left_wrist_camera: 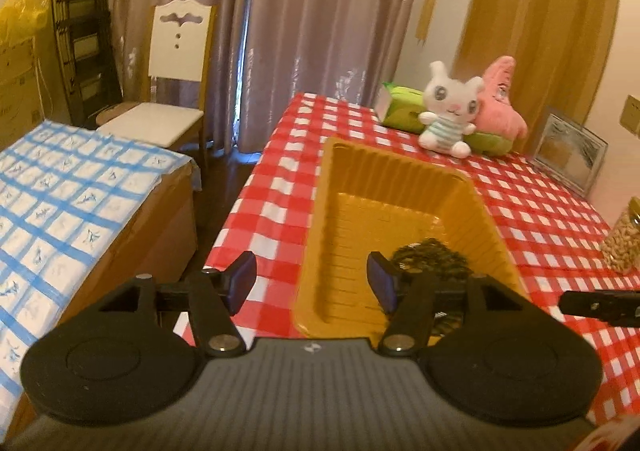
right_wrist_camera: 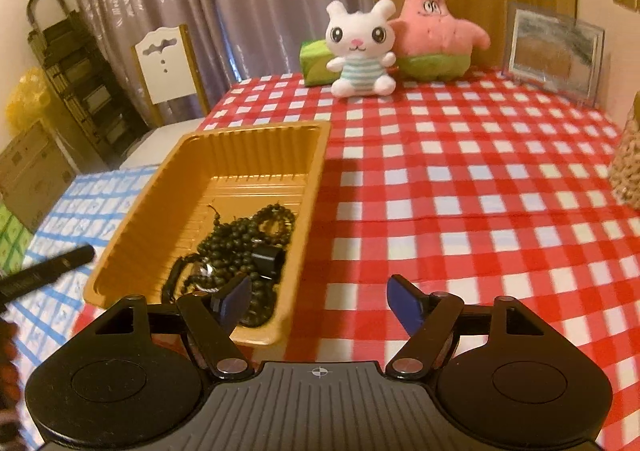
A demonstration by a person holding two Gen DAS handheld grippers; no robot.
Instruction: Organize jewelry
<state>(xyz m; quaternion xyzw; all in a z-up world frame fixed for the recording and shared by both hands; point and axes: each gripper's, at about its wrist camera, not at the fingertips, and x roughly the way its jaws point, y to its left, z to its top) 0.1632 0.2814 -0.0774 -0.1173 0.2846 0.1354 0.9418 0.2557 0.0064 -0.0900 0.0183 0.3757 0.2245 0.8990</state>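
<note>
Beads point(right_wrist_camera: 240, 247) heaped in tray point(right_wrist_camera: 256, 131) ahead of left gripper point(left_wrist_camera: 312, 283) and right gripper point(right_wrist_camera: 320, 303); jaws released, empty; nothing loose on surface point(right_wrist_camera: 460, 187); task looks near done.

Right tool point(right_wrist_camera: 322, 301) wide apart, nothing between the blue pads, above the red-checked desk point(right_wrist_camera: 460, 187). Dark bead necklaces point(right_wrist_camera: 236, 241) heaped in the near end of a yellow tray point(right_wrist_camera: 316, 167). White bunny plush point(right_wrist_camera: 360, 47) and pink star plush point(right_wrist_camera: 436, 27) at the far edge.
</note>
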